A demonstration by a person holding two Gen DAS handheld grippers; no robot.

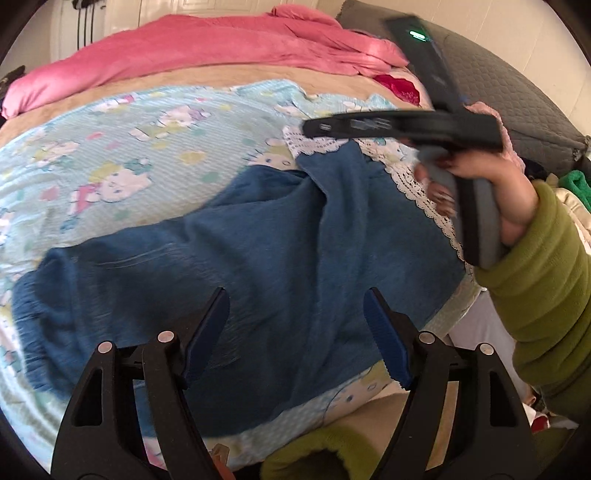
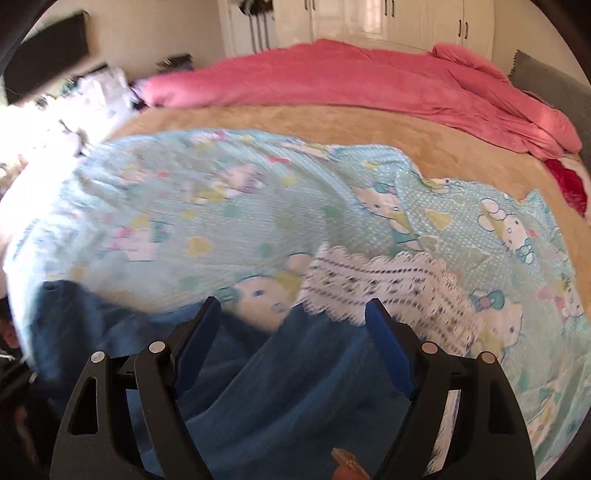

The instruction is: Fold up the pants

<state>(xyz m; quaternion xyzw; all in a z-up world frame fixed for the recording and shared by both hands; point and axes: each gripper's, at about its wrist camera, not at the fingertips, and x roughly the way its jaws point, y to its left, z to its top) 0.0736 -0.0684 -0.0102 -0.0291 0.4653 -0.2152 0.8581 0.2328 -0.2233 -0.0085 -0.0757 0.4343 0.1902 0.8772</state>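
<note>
Bed (image 2: pixel 258 118) under tan cover, white wardrobe doors (image 2: pixel 369 22) behind, sunlit left.

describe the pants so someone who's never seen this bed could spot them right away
Start at the bed with the pink duvet along its far side. Nearer lies a pale blue cartoon-cat sheet, and the pants are spread on its near edge, under the two open grippers. They are the only plain dark blue fabric; beside them sits white lace trim.

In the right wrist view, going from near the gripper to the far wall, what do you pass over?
right gripper → blue pants → white lace trim → cartoon-print sheet → tan blanket → pink duvet → white closet doors
</note>
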